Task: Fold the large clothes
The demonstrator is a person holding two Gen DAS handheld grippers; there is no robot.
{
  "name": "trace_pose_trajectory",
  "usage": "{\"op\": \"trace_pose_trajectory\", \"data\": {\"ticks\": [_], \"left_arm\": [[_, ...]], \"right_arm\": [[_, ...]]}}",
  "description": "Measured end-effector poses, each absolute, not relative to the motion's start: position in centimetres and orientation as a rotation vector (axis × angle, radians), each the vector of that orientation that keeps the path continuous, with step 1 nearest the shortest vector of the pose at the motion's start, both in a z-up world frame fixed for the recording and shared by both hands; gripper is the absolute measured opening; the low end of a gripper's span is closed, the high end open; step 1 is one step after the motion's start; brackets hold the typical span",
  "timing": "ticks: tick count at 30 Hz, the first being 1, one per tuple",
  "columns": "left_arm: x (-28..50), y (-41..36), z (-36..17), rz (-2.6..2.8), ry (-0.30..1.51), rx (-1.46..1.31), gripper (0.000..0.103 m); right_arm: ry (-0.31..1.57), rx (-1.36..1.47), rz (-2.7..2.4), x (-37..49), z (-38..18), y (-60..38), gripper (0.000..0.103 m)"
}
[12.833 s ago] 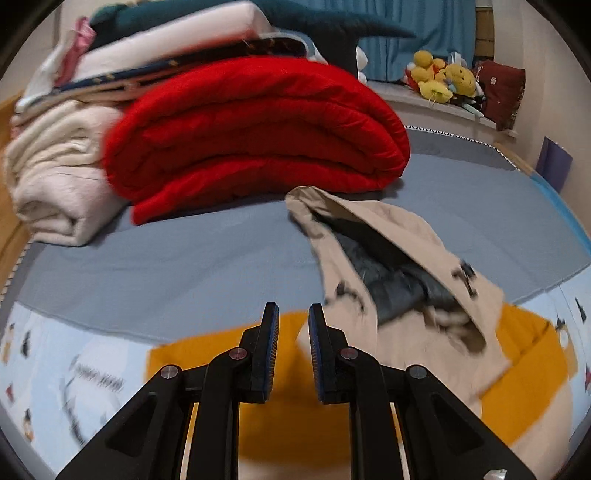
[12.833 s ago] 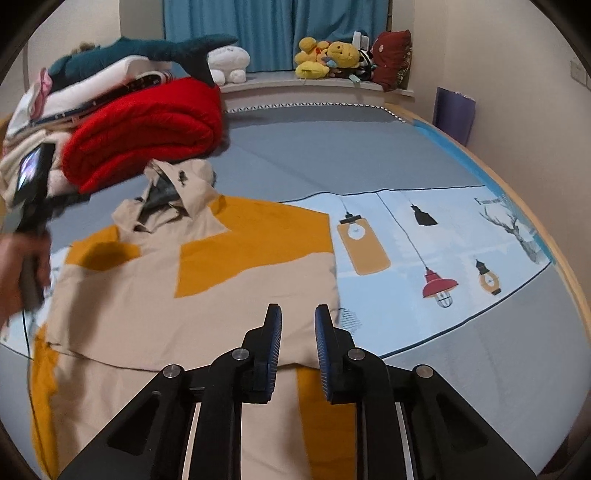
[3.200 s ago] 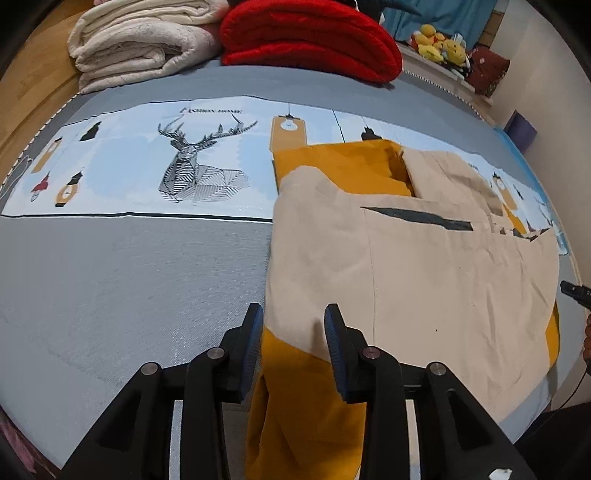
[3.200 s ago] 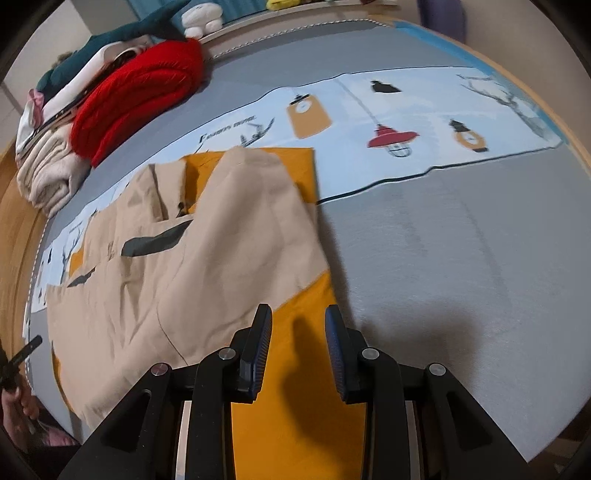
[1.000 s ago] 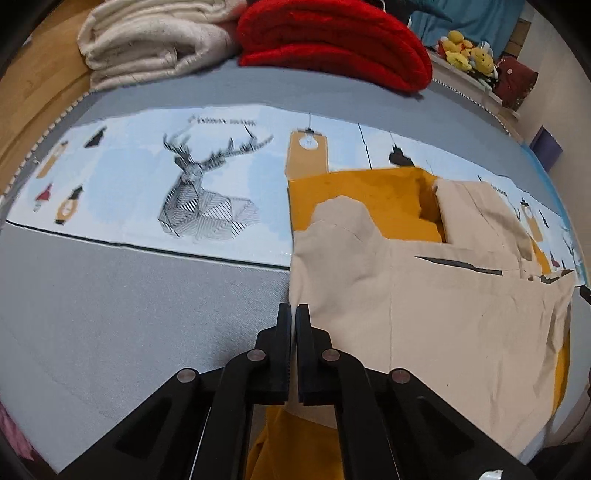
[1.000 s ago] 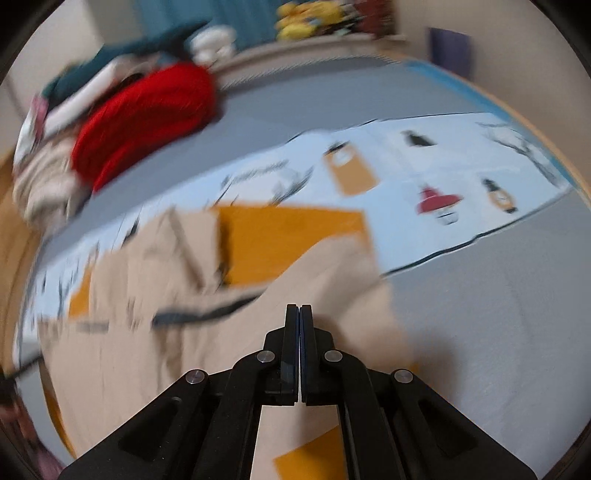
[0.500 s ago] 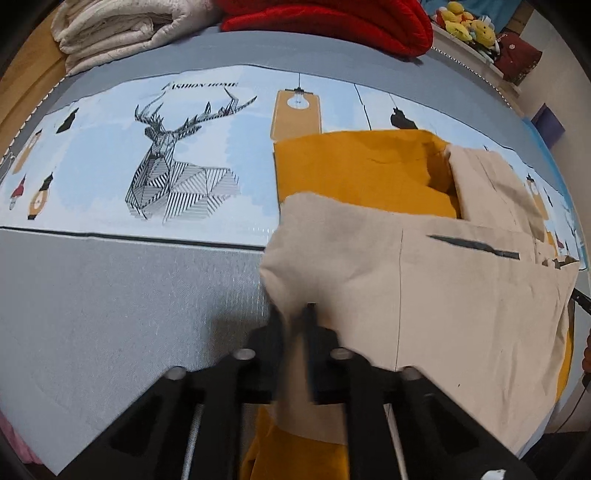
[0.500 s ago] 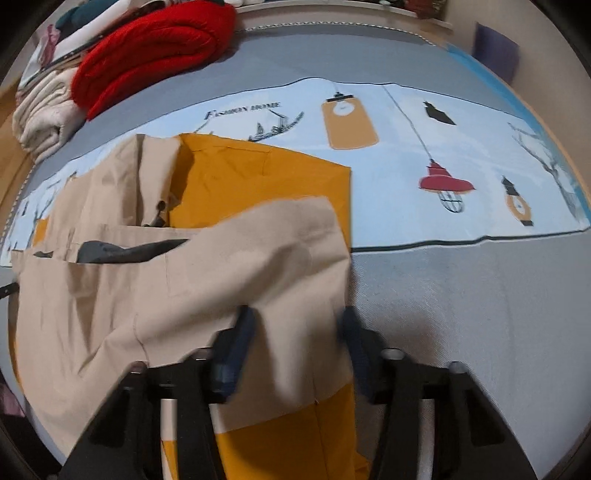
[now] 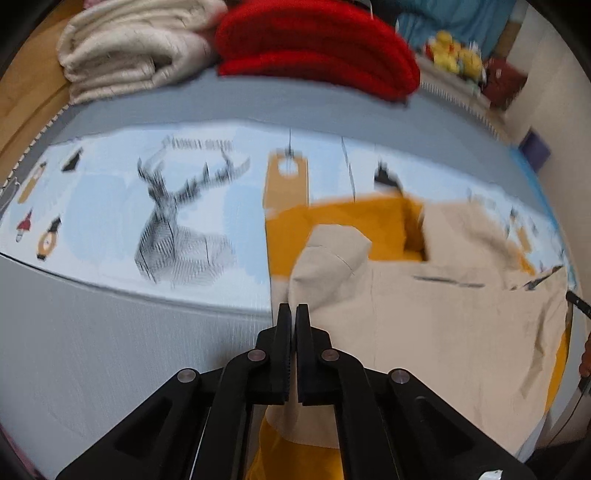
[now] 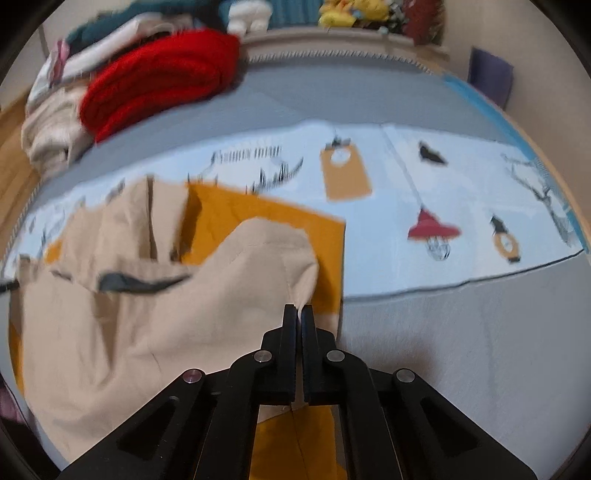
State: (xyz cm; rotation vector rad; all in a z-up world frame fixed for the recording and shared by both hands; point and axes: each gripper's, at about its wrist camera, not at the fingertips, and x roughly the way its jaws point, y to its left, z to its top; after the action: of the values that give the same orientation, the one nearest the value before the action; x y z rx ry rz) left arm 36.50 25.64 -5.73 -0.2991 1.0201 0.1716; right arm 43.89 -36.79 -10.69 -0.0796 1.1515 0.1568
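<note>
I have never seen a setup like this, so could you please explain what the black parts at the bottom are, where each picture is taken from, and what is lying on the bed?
There is no robot here: a person holds one two-finger claw in each hand, and each carries a wide-angle camera looking forward along its fingers. One picture comes from the left claw, the other from the right claw.

Both claws are shut, each pinching a fold of a beige and mustard coat that lies partly folded on a bed with a deer-and-lamp printed sheet.

At the far side are a folded red blanket, cream bedding and some stuffed toys. Both pictures are blurred.
</note>
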Motion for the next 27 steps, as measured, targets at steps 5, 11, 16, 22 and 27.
{"op": "trace_pose_trajectory", "data": {"ticks": [5,11,16,22,27], "left_arm": [[37.4,27.2,-3.9,0.219,0.865,-0.321,0.001],[40.4,28.5,-8.7,0.284,0.967,-0.314,0.001],[40.8,28.5,-6.8,0.293,0.86,-0.317,0.0],[42.2,28.0,-7.4,0.32,0.896,-0.316,0.009],[40.9,27.1,-7.3,0.342,0.952,-0.256,0.029]], "right_arm": [[0.96,0.1,0.078,45.7,-6.4,-38.3,0.002],[0.97,0.031,0.015,49.2,-8.9,-36.3,0.001],[1.0,0.069,-0.034,51.0,-11.3,-36.5,0.001],[0.926,0.087,-0.093,52.1,-10.3,-36.2,0.002],[1.007,0.085,-0.144,51.8,-11.4,-37.5,0.016]]}}
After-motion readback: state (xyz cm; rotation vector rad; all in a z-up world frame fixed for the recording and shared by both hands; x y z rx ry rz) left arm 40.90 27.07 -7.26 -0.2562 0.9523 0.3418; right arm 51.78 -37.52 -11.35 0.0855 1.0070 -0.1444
